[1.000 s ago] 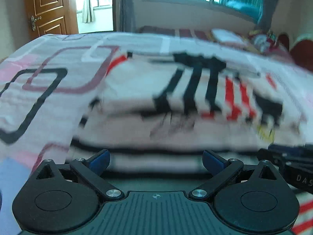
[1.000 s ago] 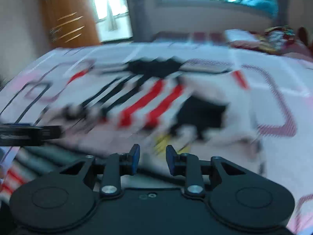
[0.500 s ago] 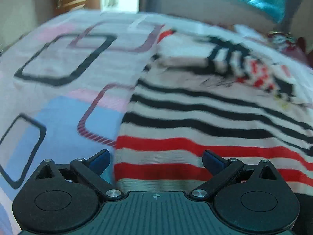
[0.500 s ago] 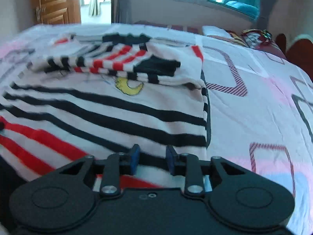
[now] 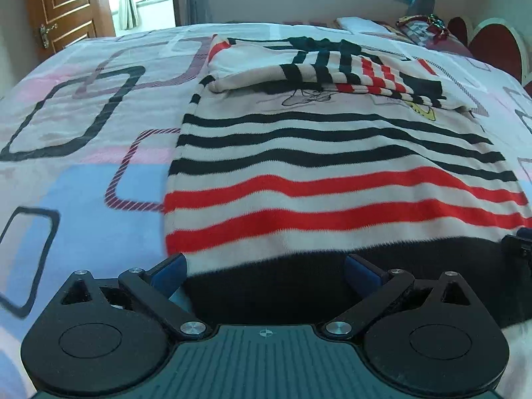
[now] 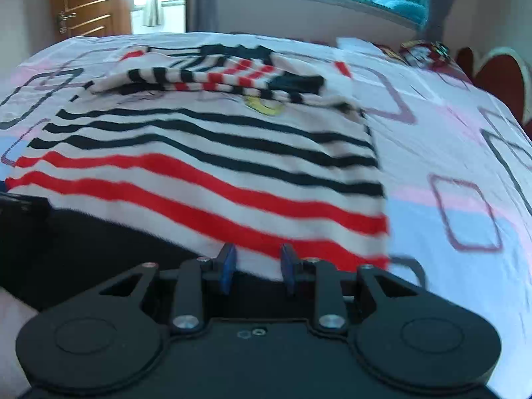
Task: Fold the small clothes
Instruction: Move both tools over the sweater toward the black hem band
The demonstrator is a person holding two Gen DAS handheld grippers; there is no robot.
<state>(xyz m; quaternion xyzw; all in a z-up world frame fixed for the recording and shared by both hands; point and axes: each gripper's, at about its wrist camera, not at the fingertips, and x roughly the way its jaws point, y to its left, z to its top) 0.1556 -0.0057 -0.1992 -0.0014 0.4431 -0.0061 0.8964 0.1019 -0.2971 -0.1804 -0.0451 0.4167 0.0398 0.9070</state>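
Note:
A small white sweater [image 5: 332,166] with black and red stripes and a black hem lies flat on the bed; its sleeves [image 5: 332,66] are folded across the chest at the far end. It also shows in the right wrist view [image 6: 216,166]. My left gripper [image 5: 266,272] is open wide at the hem's left corner, holding nothing. My right gripper [image 6: 257,266] is partly open at the hem near the right corner, with nothing between its fingers. The tip of the right gripper [image 5: 518,246] shows at the right edge of the left wrist view.
The bed sheet [image 5: 83,166] is white with pink, blue and dark squares. Pillows and bedding [image 5: 415,26] lie at the far right by a red headboard [image 5: 492,46]. A wooden door [image 5: 63,10] and windows stand beyond the bed.
Both grippers pulled back from the folded sleeves toward the sweater's hem and now sit at its near corners. The right gripper's fingers have opened a little wider.

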